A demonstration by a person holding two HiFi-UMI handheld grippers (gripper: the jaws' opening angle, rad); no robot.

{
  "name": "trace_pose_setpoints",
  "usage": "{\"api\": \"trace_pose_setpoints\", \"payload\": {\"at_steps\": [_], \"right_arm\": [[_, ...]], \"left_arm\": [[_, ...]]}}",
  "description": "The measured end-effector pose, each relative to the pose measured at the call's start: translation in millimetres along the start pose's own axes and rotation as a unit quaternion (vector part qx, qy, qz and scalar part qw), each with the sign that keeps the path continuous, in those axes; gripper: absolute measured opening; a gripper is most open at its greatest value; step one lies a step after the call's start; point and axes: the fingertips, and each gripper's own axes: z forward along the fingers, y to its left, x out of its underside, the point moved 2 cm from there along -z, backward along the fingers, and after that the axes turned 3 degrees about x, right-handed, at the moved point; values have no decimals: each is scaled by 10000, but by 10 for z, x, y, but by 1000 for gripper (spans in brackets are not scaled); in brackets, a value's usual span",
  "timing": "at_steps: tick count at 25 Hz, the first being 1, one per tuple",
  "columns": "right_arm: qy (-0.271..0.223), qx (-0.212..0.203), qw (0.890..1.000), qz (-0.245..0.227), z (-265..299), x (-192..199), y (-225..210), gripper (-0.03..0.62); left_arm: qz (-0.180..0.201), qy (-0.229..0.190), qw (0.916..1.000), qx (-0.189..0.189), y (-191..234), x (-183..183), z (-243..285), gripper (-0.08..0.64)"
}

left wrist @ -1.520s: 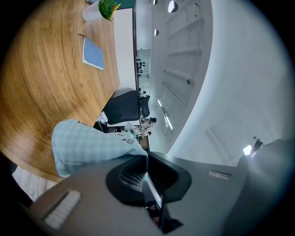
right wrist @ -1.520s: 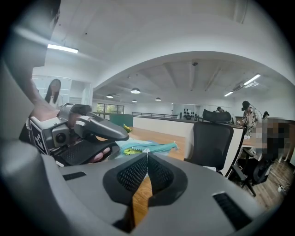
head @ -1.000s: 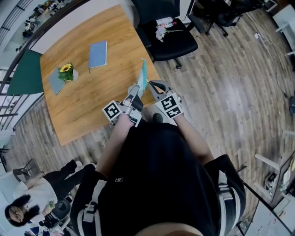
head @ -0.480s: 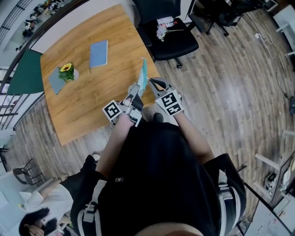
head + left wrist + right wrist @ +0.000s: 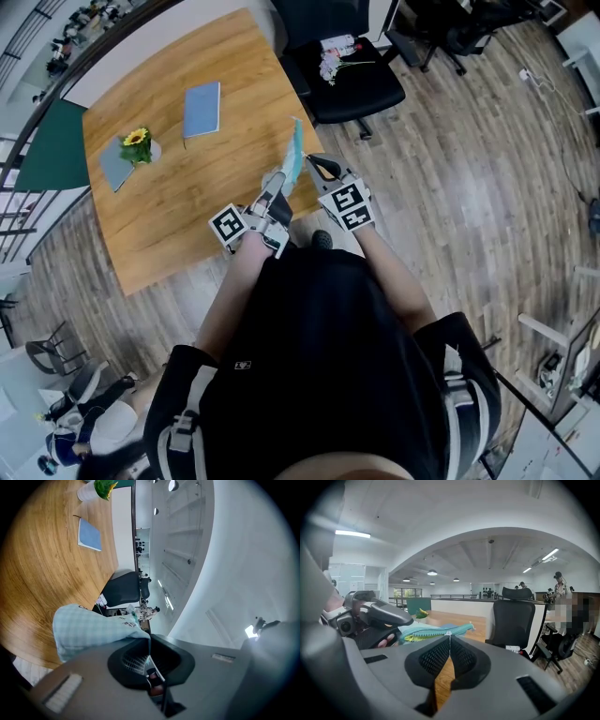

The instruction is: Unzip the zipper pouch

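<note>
Your zipper pouch (image 5: 89, 630) is soft woven cloth, matt, in a pale checked weave. Its zip tape (image 5: 459, 628) is teal and finely toothed. The tiny zipper pull (image 5: 449, 633) nipped in your right gripper (image 5: 450, 637) looks pale and slightly shiny, too small to tell metal from plastic. That gripper and your left gripper (image 5: 149, 640) are matt grey plastic with black meshed pads (image 5: 433, 658). The table (image 5: 206, 197) is smooth, satin-finished wood, and the floor (image 5: 469, 187) is glossier planking.
</note>
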Motion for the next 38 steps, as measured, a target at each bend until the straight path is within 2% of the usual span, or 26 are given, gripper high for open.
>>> {"api": "trace_pose_setpoints", "payload": {"at_steps": [38], "right_arm": [[39, 178, 9998, 66, 42, 23, -96, 5]], "left_arm": [[135, 243, 9996, 78, -45, 64, 18, 5]]}}
